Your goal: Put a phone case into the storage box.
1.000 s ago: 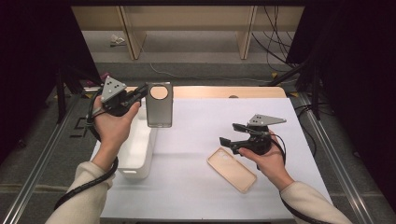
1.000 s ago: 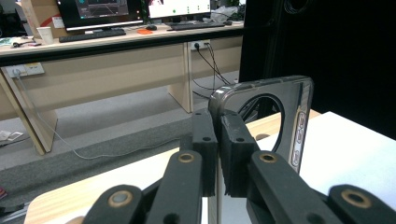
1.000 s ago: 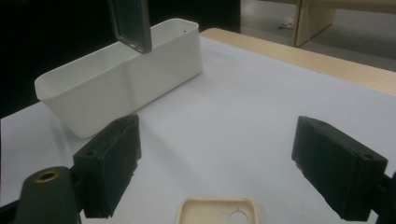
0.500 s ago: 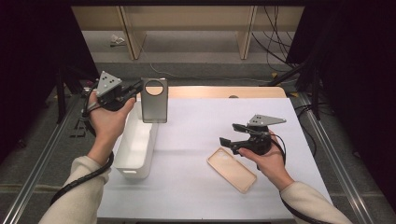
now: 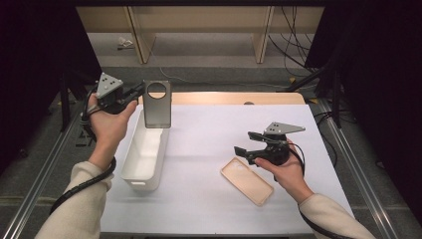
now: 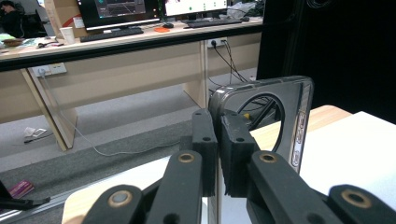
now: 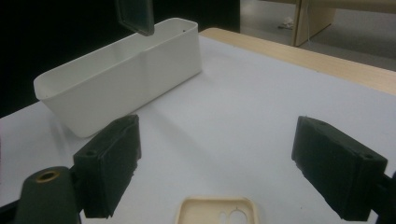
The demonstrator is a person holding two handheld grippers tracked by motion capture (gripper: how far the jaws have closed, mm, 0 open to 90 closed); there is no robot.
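Two phone cases are in front of me, and one white bin (image 5: 144, 152) on the white-covered table (image 5: 209, 209). The dark grey case (image 5: 157, 104) with the round cut-out is in my left gripper (image 5: 135, 94): its jaws are closed right down on the case's top edge, and I hold it upright in the air over the far end of the bin. From the left gripper view, the two black pads pinch the rim of that case (image 6: 275, 116) with almost no gap between them. The beige case (image 5: 247, 180) lies flat on the table, near my right hand (image 5: 283, 167). My right gripper (image 5: 247, 142) is spread wide and grips nothing; in the right gripper view the beige case (image 7: 218, 212) sits low between its jaws, touching neither, with the bin (image 7: 116, 74) farther off
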